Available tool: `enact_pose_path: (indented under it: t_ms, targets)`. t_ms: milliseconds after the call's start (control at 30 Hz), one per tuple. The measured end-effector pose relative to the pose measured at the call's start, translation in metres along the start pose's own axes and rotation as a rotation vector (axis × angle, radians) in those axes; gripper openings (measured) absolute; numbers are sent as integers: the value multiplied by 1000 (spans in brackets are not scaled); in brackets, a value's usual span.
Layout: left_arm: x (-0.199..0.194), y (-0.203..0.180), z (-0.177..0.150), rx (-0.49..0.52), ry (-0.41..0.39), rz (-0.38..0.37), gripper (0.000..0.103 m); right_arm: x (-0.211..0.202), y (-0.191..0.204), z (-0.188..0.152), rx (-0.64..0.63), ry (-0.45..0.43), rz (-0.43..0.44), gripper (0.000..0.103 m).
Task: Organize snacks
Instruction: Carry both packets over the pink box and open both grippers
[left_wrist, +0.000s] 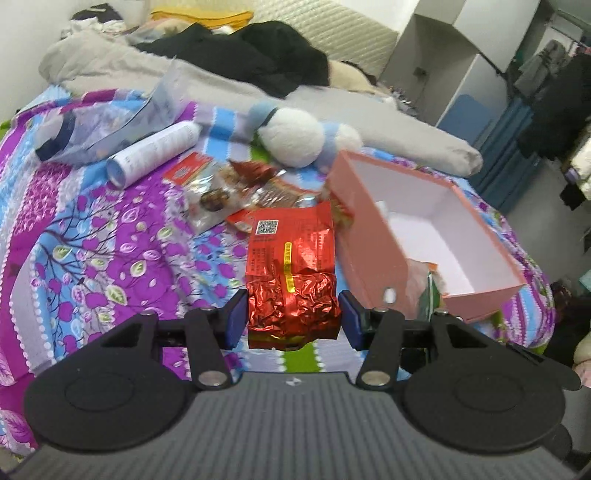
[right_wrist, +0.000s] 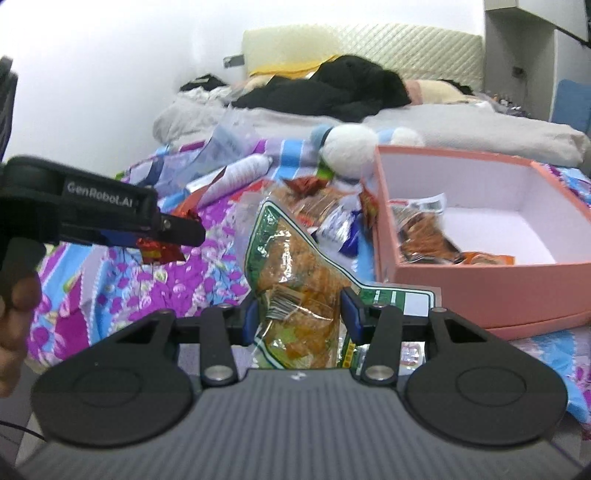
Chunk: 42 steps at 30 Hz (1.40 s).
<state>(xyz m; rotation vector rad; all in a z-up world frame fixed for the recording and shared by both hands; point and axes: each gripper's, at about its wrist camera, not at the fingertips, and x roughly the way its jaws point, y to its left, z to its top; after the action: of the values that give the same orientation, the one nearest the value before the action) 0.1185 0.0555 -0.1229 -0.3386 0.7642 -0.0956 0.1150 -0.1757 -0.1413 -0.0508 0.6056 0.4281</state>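
My left gripper (left_wrist: 293, 319) is shut on a red foil packet (left_wrist: 291, 273) and holds it above the bedspread, just left of the open pink box (left_wrist: 373, 243). In the right wrist view the left gripper (right_wrist: 162, 236) shows at the left with the red packet (right_wrist: 160, 253) hanging from it. My right gripper (right_wrist: 299, 314) is shut on a green-edged clear snack bag (right_wrist: 295, 266), held in front of the pink box (right_wrist: 480, 288). An orange snack packet (right_wrist: 424, 232) lies inside the box. Several loose snack packets (right_wrist: 332, 214) lie on the bed left of the box.
A floral purple bedspread (left_wrist: 92, 240) covers the bed. A white plush toy (left_wrist: 291, 136) lies behind the snacks. A white tube (left_wrist: 155, 151) and a clear plastic bag (left_wrist: 110, 122) lie at the left. Grey bedding and black clothes (left_wrist: 258, 55) are piled behind.
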Motion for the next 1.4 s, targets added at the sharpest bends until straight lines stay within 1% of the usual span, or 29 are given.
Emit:
enact_pose_path:
  t_ms: [167, 333, 433, 567, 700, 867, 1033, 1133, 1200, 1400]
  targets:
    - [-20, -20, 1, 20, -29, -38, 58, -27, -9, 6, 31, -39, -38, 48]
    - [-34, -38, -3, 43, -38, -74, 58, -52, -14, 6, 45, -71, -62, 48]
    - [-37, -49, -7, 62, -38, -87, 58, -64, -17, 3, 49, -80, -78, 48]
    - [-30, -58, -7, 74, -23, -99, 58, -68, -23, -1, 68, -77, -92, 48]
    - [-14, -68, 0, 90, -9, -104, 58, -62, -35, -2, 88, -73, -106, 48]
    - [18, -84, 16, 117, 6, -114, 58, -48, -58, 2, 105, -67, -127, 48]
    - [58, -105, 40, 149, 5, -129, 58, -32, -86, 15, 108, -82, -157, 48]
    - [80, -117, 56, 152, -3, -133, 58, -20, -102, 26, 96, -95, -174, 48]
    - [95, -125, 64, 165, -4, -123, 58, -10, -113, 33, 96, -111, -187, 48]
    - [142, -131, 83, 154, 20, -128, 58, 28, -148, 47, 119, -111, -218, 48]
